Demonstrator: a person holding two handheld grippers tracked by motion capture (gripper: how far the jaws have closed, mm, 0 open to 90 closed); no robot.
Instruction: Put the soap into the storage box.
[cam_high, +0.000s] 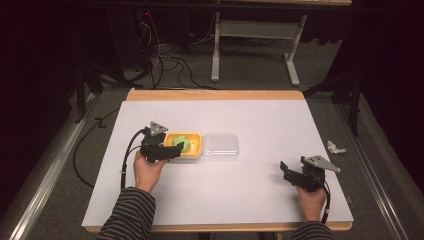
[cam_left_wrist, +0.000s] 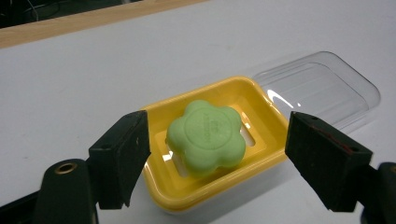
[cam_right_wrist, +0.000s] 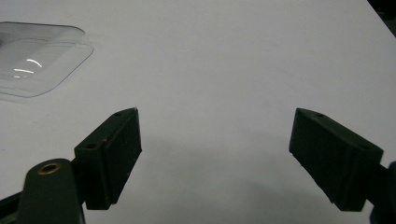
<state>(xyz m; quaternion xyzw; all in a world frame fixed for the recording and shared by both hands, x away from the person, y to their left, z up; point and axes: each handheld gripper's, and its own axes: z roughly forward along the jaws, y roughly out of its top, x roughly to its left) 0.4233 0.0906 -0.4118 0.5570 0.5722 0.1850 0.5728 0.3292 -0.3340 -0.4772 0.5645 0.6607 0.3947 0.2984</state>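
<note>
Hovering at the yellow soap dish (cam_left_wrist: 261, 100), the left gripper (cam_left_wrist: 217, 149) had its jaws spread wide, one on each side of the green flower-shaped soap (cam_left_wrist: 207, 136) lying in the dish, touching neither. A clear lid (cam_left_wrist: 317, 86) lay on the white bench (cam_high: 250, 190) just beside the dish. Well apart, the right gripper (cam_right_wrist: 215, 154) stood with jaws wide apart, holding nothing.
</note>
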